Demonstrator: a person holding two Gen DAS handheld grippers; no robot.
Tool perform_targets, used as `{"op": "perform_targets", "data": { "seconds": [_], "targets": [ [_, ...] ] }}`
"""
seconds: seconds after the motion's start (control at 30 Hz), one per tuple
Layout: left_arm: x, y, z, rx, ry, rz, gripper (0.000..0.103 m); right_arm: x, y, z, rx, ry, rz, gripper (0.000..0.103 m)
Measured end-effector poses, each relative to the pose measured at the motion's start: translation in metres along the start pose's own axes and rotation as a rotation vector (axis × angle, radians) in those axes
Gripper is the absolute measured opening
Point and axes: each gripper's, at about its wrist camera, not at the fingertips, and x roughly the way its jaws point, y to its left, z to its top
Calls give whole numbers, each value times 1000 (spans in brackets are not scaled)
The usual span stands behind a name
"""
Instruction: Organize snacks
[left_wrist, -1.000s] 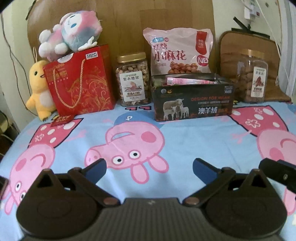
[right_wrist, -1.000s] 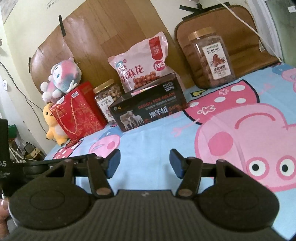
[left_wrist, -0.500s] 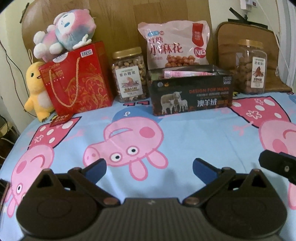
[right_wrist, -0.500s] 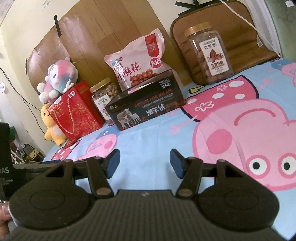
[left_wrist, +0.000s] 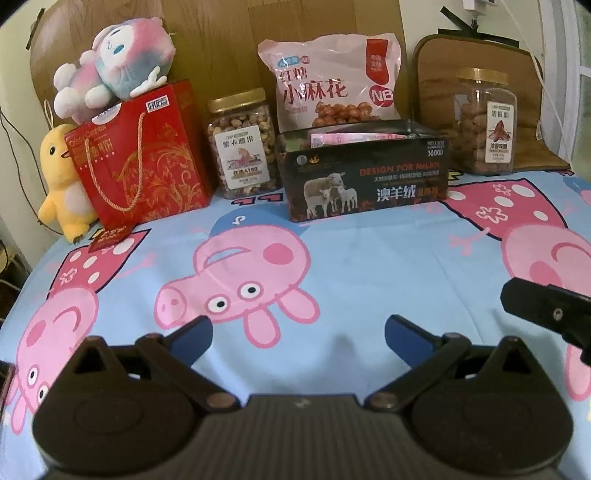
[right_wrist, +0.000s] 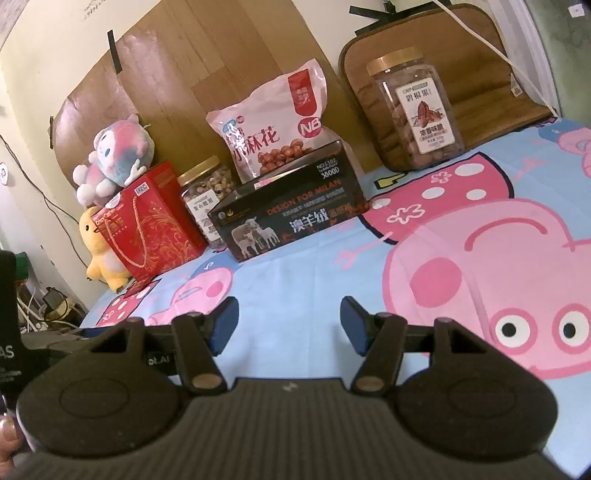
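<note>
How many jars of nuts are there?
2. One jar stands between the red bag and the black box; the other jar stands far right. More may be hidden.

— How does the left hand-held gripper (left_wrist: 297, 332) stand?

— Low and level, pointing forward, its two blue-tipped fingers (left_wrist: 190, 338) spread wide with nothing between them. The black linkage arms angle outward from the body.

— And the right hand-held gripper (right_wrist: 289, 325)?

— Its jaws are parted too, and empty, though its gap looks narrower than the left one's. Its view is tilted, so it seems rolled a little to one side.

— Are the two near each other?

— Side by side. In the left wrist view a black part of the right one pokes in at the right edge. In the right wrist view a fingertip of the person's hand (right_wrist: 8, 435) shows at the lower left edge, beside the dark body of the left tool.
</note>
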Motion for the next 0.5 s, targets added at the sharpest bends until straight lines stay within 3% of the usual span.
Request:
{"op": "perform_targets", "data": {
  "seconds": [0.5],
  "targets": [
    [12,0,-5,-20,69,-45,103,0,-3,-2,9,-8,-26,65]
  ]
}}
